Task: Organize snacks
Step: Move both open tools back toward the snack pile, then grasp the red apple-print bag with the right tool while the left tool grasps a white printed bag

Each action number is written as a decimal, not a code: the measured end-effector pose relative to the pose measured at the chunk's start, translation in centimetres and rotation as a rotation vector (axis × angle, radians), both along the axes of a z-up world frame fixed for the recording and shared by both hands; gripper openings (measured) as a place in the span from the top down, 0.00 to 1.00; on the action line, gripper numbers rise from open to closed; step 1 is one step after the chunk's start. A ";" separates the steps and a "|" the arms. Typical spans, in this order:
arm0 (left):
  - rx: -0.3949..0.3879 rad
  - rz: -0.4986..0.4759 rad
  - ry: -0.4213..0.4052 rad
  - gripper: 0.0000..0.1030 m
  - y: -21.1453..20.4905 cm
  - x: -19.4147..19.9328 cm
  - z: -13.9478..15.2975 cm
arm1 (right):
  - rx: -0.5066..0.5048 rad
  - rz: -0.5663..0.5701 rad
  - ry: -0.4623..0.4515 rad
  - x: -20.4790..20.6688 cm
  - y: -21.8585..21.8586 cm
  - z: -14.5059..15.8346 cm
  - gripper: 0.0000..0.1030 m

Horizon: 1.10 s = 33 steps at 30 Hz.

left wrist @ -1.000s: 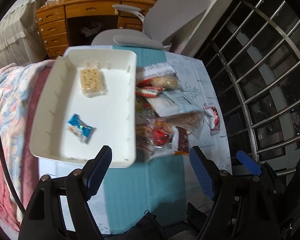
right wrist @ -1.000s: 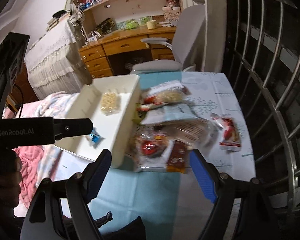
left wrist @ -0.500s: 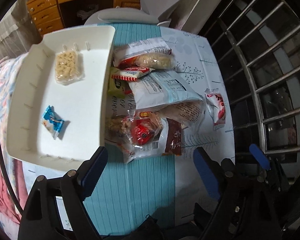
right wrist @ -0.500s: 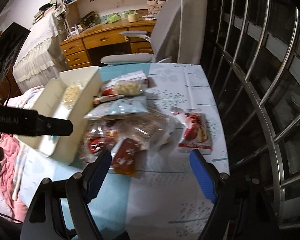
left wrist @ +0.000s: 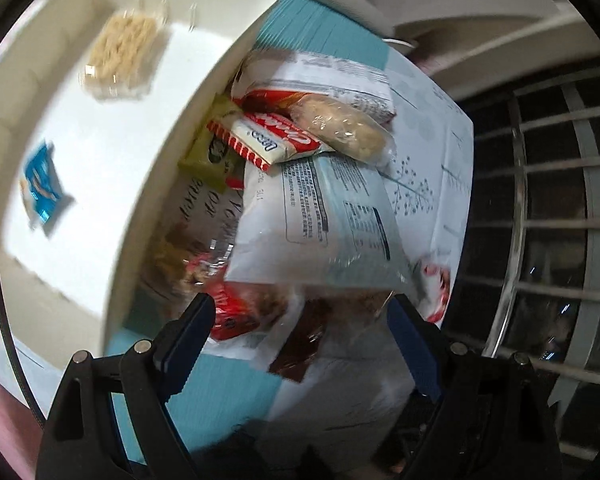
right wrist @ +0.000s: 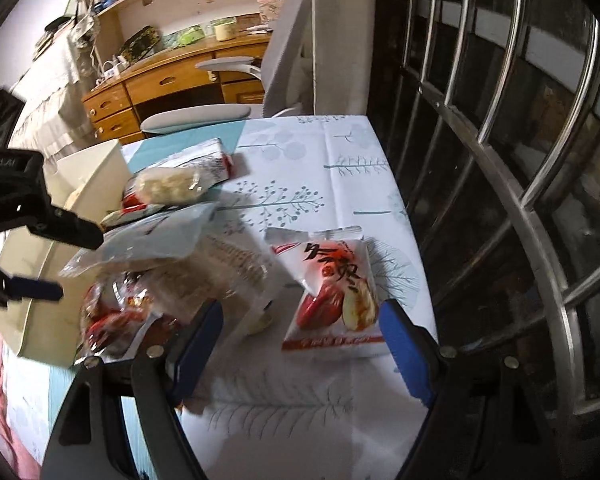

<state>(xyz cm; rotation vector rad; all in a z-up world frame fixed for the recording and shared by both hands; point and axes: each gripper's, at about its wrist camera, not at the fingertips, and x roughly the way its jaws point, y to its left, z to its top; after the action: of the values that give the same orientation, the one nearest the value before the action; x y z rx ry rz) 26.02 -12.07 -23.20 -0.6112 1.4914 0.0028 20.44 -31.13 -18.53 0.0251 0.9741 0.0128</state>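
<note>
Left of your left gripper's (left wrist: pixel 300 326) released jaws, the tray (left wrist: pixel 204 92) holds a cracker pack (left wrist: pixel 122 54) and blue packet (left wrist: pixel 40 188). Your right gripper's (right wrist: pixel 300 334) jaws, released, flank a red date packet (right wrist: pixel 334 296).

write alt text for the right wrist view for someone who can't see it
The open right claw hovers low over a red-and-white snack packet lying alone on a tree-print tablecloth. To its left, a heap of mixed snack bags lies beside a white tray, with the left claw reaching in from the left edge. Behind stand a grey chair and a wooden desk.
</note>
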 end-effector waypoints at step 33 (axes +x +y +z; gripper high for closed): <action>-0.109 0.359 0.085 0.68 -2.0 3.4 -5.3 | 0.327 -0.086 0.160 3.6 -4.8 -5.6 0.32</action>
<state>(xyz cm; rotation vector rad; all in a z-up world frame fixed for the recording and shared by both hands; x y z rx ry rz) 29.45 -14.06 -28.52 -0.9710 1.4518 0.2293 24.09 -35.89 -24.12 0.3739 1.1221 0.0922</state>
